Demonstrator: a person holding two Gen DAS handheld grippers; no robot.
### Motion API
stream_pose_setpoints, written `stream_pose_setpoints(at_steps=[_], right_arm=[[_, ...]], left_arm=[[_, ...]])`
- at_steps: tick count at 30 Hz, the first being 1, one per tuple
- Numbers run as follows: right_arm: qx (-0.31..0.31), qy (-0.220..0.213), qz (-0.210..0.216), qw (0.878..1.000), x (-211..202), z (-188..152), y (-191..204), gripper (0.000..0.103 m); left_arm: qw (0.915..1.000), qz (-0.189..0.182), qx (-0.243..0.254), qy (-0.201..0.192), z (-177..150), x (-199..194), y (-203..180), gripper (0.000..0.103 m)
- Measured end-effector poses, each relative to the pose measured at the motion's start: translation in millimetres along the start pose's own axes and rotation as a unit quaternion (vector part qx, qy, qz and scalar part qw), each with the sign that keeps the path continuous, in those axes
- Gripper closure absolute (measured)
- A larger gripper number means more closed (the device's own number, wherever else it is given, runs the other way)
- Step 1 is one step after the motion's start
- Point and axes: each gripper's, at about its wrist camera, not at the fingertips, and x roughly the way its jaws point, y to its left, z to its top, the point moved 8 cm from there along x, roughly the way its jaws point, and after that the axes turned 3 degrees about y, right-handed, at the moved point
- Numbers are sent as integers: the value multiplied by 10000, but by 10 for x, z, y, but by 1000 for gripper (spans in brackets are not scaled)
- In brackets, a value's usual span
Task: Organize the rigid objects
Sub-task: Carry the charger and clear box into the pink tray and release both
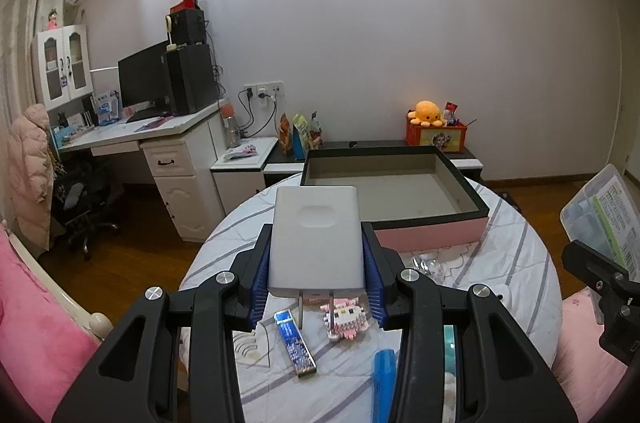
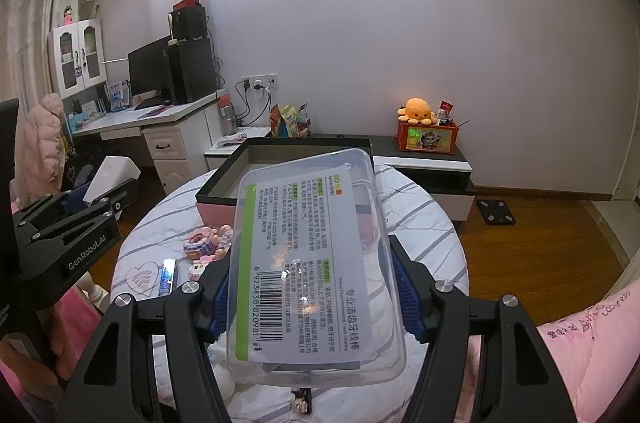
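The left gripper (image 1: 316, 279) was clamped on a white charger (image 1: 314, 239), held above the round table (image 1: 516, 247) short of the open box (image 1: 400, 191) at its far edge. The right gripper (image 2: 316, 299) pinched a clear plastic case (image 2: 312, 263), also raised over the table's near edge.

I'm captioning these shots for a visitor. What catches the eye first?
A white plug-in charger fills the middle of the left view, clamped in the left tongs. In the right view the right tongs grip a clear plastic box with a barcode label. Beyond both sits an open black-rimmed box on the round table.
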Motion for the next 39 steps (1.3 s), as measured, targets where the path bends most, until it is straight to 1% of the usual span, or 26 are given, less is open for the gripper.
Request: stream_pose_setpoints(at_steps=[3, 6, 11, 15, 18, 22, 26, 29, 30, 31, 32, 33, 35, 37, 39], right_arm=[[-7, 2, -4, 10000, 124, 60, -23, 37], [-47, -12, -7, 10000, 303, 181, -46, 37], [-100, 55, 12, 9999, 781, 423, -111, 37], [-98, 243, 34, 9997, 1269, 570, -191, 37], [-95, 438, 63, 9990, 1634, 625, -254, 37], [-128, 674, 67, 9976, 2012, 630, -314, 37], [-110, 832, 75, 9964, 2217, 593, -361, 37], [-92, 864, 173, 9961, 2268, 578, -343, 36], [-122, 885, 193, 9958, 2281, 579, -331, 35], [-161, 937, 170, 9953, 2307, 584, -329, 23], [-171, 979, 93, 9950, 2320, 588, -332, 18], [-140, 959, -32, 9953, 2317, 597, -360, 17], [-93, 907, -153, 9957, 2301, 627, -391, 17], [-32, 926, -119, 9956, 2301, 631, -418, 17], [6, 956, -111, 9954, 2304, 622, -432, 17]], left_arm=[[10000, 28, 48, 4, 112, 160, -21, 62], [10000, -23, 76, 26, 234, 365, -60, 62], [9997, -53, 158, 169, 503, 941, -158, 62], [9982, -137, 223, 538, 616, 1531, -247, 62], [9959, -157, 323, 832, 627, 1899, -299, 62], [9924, -69, 430, 1147, 576, 2227, -331, 63], [9893, -82, 452, 1383, 481, 2385, -333, 63], [9900, -16, 440, 1343, 489, 2405, -324, 61], [9906, 10, 437, 1296, 499, 2385, -313, 48], [9913, 73, 419, 1248, 520, 2369, -294, 36], [9924, 79, 370, 1172, 545, 2346, -276, 14], [9941, 41, 312, 1037, 577, 2311, -263, 3], [9948, 86, 294, 969, 602, 2279, -228, 3], [9948, 149, 297, 959, 608, 2284, -200, 3], [9940, 165, 314, 1039, 587, 2313, -192, 3]])
